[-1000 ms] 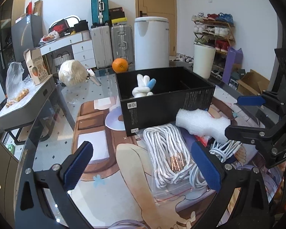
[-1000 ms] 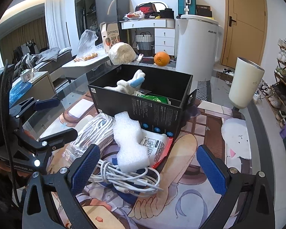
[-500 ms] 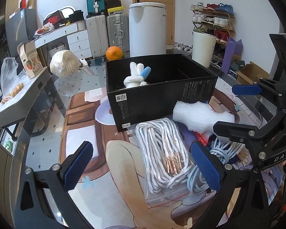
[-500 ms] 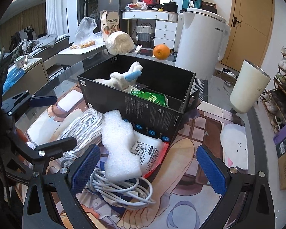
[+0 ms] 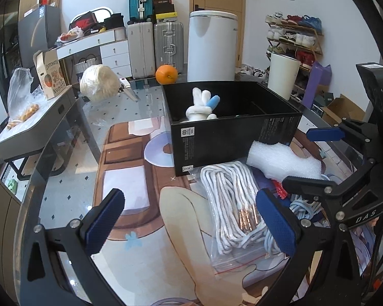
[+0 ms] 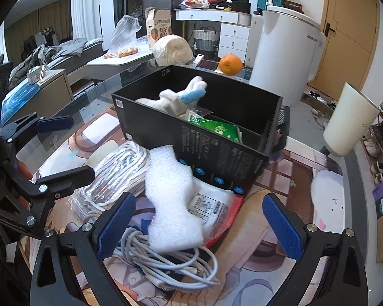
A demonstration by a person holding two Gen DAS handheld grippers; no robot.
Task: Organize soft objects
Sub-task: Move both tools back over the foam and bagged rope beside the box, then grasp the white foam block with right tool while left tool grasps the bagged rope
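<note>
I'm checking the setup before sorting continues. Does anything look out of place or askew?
Yes. The white foam piece lies tilted across a loose cable and a red-edged packet outside the black box, while the plush toy is already inside.

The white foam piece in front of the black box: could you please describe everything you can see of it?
The white foam piece is a thick, irregular slab of bubbly packing foam, waisted in the middle. It lies outside the black box, its far end against the box's front wall, resting on a red-edged printed pouch and a loose coil of white cable. Bagged white cord lies alongside. Neither gripper touches it.
</note>
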